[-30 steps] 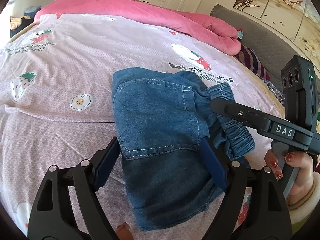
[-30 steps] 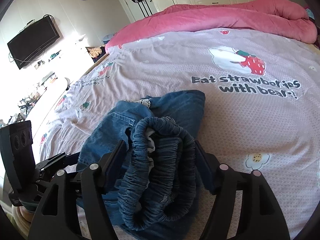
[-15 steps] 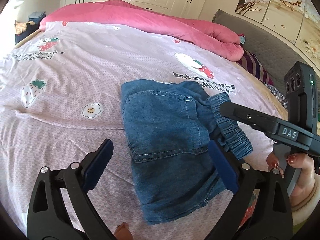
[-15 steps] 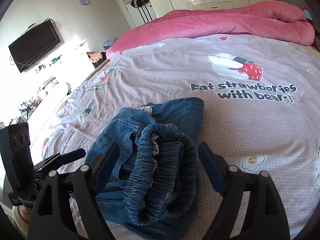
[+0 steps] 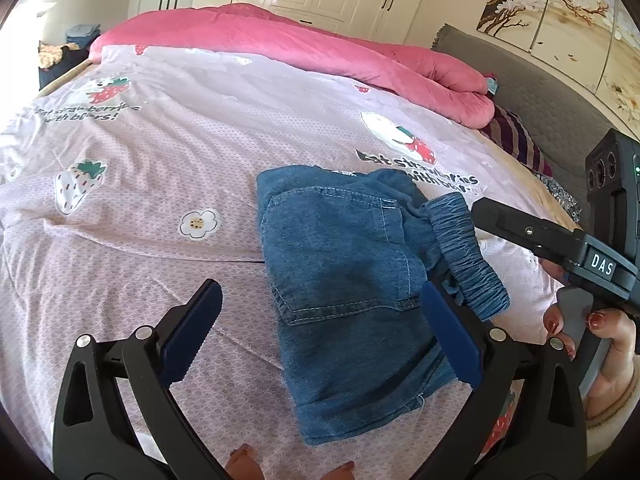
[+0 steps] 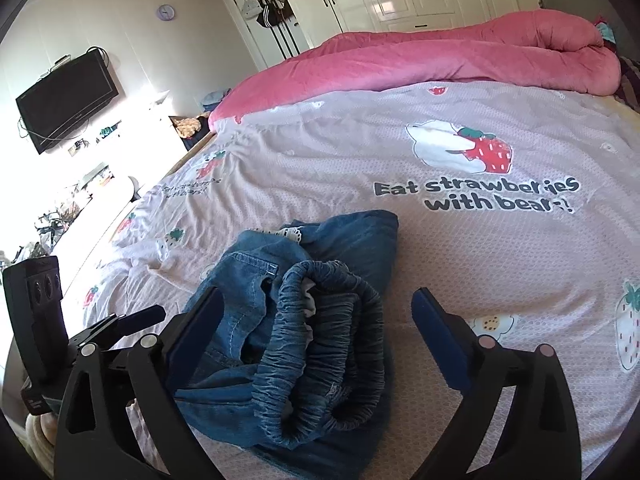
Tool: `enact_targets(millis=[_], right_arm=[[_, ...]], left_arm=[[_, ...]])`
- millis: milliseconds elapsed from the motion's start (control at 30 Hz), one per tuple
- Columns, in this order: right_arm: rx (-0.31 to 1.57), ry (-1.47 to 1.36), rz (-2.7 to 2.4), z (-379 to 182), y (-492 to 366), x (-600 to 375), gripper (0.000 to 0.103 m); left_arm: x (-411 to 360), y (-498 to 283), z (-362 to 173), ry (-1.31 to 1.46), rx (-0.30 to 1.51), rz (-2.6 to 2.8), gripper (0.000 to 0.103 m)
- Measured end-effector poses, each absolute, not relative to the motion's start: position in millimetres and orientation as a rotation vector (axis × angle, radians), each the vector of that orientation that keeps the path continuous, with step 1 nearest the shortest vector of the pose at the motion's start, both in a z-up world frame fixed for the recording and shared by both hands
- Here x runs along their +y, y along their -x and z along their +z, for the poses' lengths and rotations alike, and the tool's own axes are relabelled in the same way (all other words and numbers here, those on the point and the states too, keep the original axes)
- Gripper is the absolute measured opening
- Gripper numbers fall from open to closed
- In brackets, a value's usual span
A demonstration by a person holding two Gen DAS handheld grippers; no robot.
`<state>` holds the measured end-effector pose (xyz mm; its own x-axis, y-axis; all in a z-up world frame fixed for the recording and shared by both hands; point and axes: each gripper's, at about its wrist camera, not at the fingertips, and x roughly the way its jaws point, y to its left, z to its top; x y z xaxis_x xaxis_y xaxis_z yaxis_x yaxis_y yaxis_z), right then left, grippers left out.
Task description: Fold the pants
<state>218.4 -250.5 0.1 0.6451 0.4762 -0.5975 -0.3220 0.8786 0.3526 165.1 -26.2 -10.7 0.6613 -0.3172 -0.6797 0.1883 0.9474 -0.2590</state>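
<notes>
Pants (image 5: 352, 280) lie folded into a compact bundle near the bed's (image 5: 200, 140) near edge. Left claw (image 5: 320, 336) and right claw (image 6: 316, 340) gape wide, holding nothing. Waistband appears bunched; folding judged nearly complete.

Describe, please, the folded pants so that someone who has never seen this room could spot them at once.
Find the big bed covered by a lilac sheet printed with strawberries and a slogan, a pink quilt bunched along its far side. In the sheet's middle lies a small blue denim bundle, the pants. It is the only denim there, with a gathered elastic waistband curling up at one end.
</notes>
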Motion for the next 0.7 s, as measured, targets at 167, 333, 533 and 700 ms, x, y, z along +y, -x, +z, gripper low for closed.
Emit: enact_targets(millis=[167, 333, 533, 700], right_arm=[[0.736, -0.218, 0.452, 3.6, -214.4, -251.2, 0.096], [0.734, -0.226, 0.441, 8.2, -208.9, -253.1, 0.097], [0.722, -0.222, 0.437, 16.1, -198.8, -257.1, 0.098], [0.71, -0.215, 0.437, 21.9, -187.3, -260.4, 0.098]], left_arm=[[-24.4, -162.7, -6.7, 0.173, 0.788, -0.277, 0.093], [-22.0, -159.4, -4.8, 0.178, 0.788, -0.26, 0.093], [-20.6, -151.1, 1.0, 0.182, 0.78, -0.243, 0.093], [-20.9, -137.0, 9.3, 0.171, 0.764, -0.235, 0.093]])
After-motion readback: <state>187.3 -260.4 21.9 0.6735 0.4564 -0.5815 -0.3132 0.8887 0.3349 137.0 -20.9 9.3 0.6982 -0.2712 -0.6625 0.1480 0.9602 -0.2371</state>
